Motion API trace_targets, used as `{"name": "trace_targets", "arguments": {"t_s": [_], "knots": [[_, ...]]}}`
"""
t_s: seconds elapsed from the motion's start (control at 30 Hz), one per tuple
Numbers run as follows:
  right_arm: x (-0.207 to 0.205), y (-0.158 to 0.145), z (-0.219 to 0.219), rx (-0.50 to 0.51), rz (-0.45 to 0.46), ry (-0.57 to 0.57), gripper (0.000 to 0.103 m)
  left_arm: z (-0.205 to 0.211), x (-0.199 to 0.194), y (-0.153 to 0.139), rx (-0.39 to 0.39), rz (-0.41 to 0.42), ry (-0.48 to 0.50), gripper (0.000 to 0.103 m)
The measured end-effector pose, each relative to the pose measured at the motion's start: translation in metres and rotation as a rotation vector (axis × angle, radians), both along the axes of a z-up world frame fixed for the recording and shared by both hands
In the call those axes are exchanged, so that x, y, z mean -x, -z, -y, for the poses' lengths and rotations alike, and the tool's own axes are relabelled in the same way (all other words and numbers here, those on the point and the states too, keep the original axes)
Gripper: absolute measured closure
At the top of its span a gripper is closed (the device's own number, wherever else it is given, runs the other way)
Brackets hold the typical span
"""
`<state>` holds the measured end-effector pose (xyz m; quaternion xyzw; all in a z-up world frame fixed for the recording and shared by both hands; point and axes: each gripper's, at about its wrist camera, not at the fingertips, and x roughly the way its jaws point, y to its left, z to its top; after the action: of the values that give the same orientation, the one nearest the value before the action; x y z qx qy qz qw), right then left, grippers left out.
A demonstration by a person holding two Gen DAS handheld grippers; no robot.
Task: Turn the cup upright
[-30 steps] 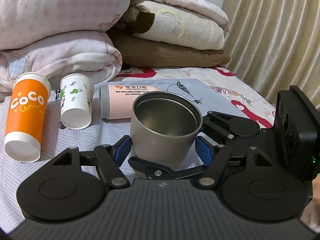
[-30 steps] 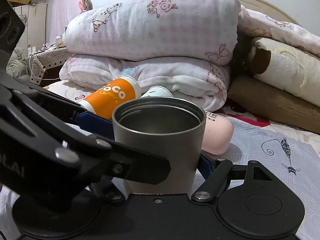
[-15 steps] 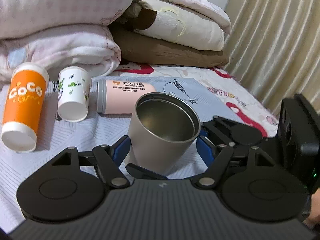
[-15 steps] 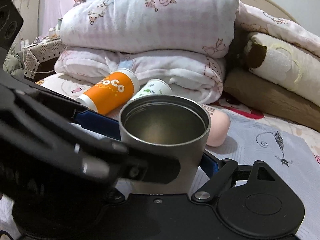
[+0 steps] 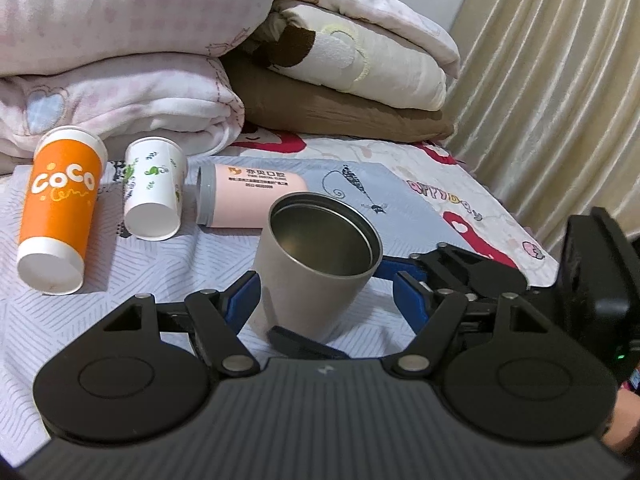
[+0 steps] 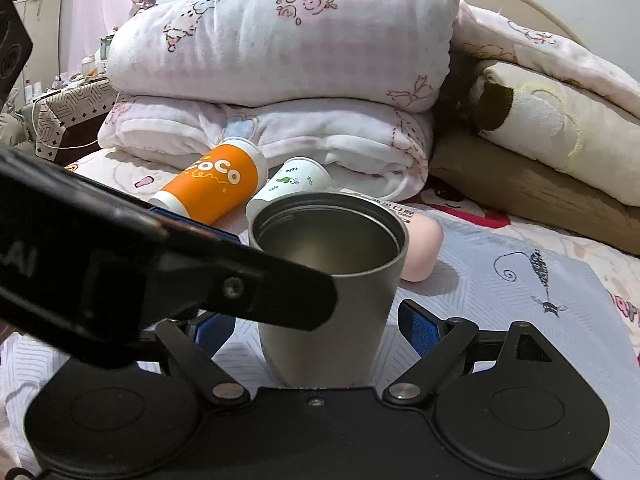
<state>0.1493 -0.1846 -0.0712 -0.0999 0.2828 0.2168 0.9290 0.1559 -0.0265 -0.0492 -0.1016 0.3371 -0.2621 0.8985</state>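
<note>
A grey metal cup stands upright on the bedsheet, mouth up and empty; it also shows in the right wrist view. My left gripper is open with its blue pads on either side of the cup, apart from it. My right gripper is open too, its blue pads standing clear of the cup's sides. The left gripper's arm crosses in front of the cup in the right wrist view. The right gripper's body sits at the right in the left wrist view.
An orange "CoCo" cup, a white leaf-print paper cup and a pink bottle lie on their sides behind the metal cup. Folded quilts and pillows are stacked at the back. A curtain hangs at right.
Both grippers have opened and drawn back from the metal cup, which now stands free on the bed. Both cameras have risen slightly and look down more into the cup.
</note>
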Motion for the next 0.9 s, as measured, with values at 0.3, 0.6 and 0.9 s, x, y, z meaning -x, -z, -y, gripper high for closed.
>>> {"name": "trace_targets", "arguments": {"t_s": [0.3,0.6,0.9], "knots": [[0.026,-0.024,0.004,0.036,-0.039,0.068,0.012,-0.012,0.023,-0.029,-0.027,-0.027,-0.035,0.03],[0.082,-0.072,0.024,-0.102,-0.053,0.14,0.012,-0.02,0.063,-0.087,-0.108,0.0,-0.111,0.03],[0.139,-0.118,0.033,-0.158,0.115,0.148,0.012,-0.025,0.119,-0.127,-0.164,0.095,-0.193,0.03]]}}
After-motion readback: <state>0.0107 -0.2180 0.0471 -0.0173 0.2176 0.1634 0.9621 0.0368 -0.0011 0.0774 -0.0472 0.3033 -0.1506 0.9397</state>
